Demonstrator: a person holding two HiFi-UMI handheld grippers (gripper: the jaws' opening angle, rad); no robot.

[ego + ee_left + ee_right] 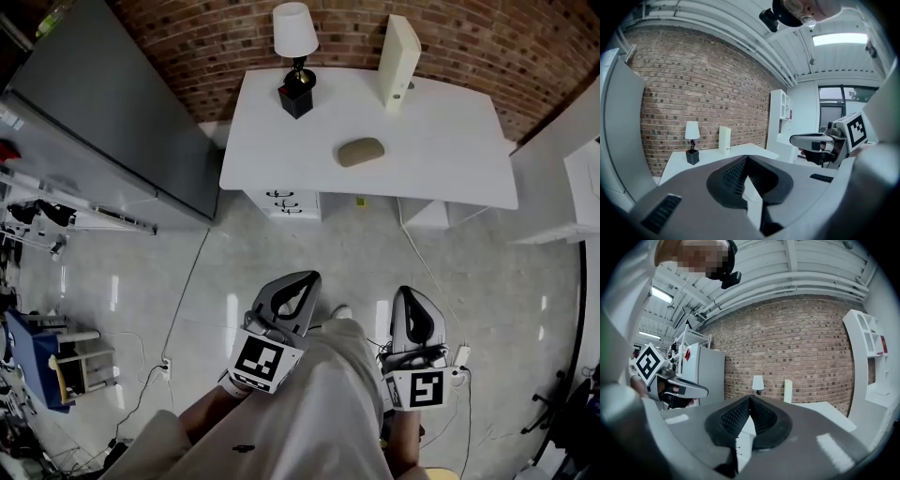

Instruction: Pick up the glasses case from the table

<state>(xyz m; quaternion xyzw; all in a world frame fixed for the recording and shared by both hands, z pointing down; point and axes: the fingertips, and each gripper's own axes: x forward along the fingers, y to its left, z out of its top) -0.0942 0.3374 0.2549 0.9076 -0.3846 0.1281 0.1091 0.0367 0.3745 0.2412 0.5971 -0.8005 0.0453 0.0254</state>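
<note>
Glasses case (361, 151) is lying on the table (450, 150) well ahead, probably light, stiff and smooth, so I am favouring its narrow middle, with my left gripper (302, 279) and right gripper (409, 296) both closed, empty

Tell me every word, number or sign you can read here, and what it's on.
No readable words or numbers anywhere.
Left marker cube, on the left claw: black-and-white square pattern, no letters.
Right marker cube, on the right claw: same kind of pattern.
Glasses case: plain, no print visible.
Red item on the white shelf: too small to read.
</note>
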